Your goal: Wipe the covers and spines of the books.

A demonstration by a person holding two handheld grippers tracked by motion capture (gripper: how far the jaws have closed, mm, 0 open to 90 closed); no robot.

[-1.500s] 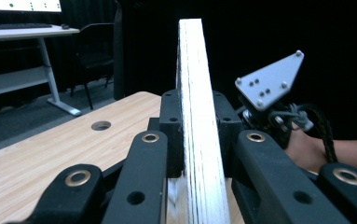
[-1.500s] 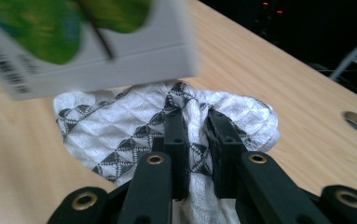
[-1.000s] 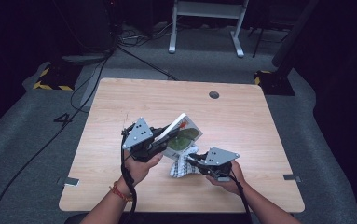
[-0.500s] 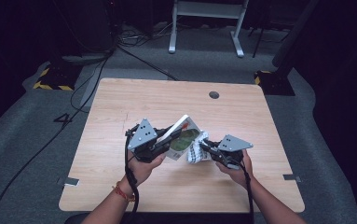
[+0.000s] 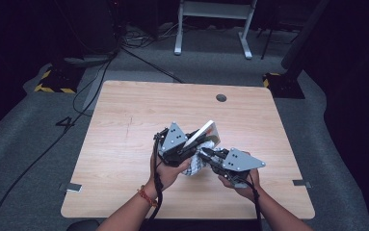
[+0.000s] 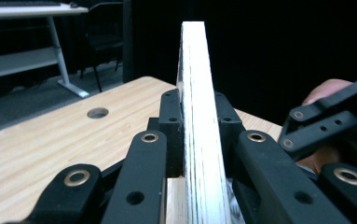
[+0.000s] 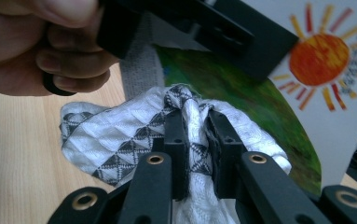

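Cloth right of board

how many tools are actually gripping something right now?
2. The left tool is clamped on the edge of the white board, held tilted above the table. The right tool pinches the patterned cloth just beside the board's painted face.

There are two grippers, left and right, one painted board, one patterned cloth, and one table with one hole.
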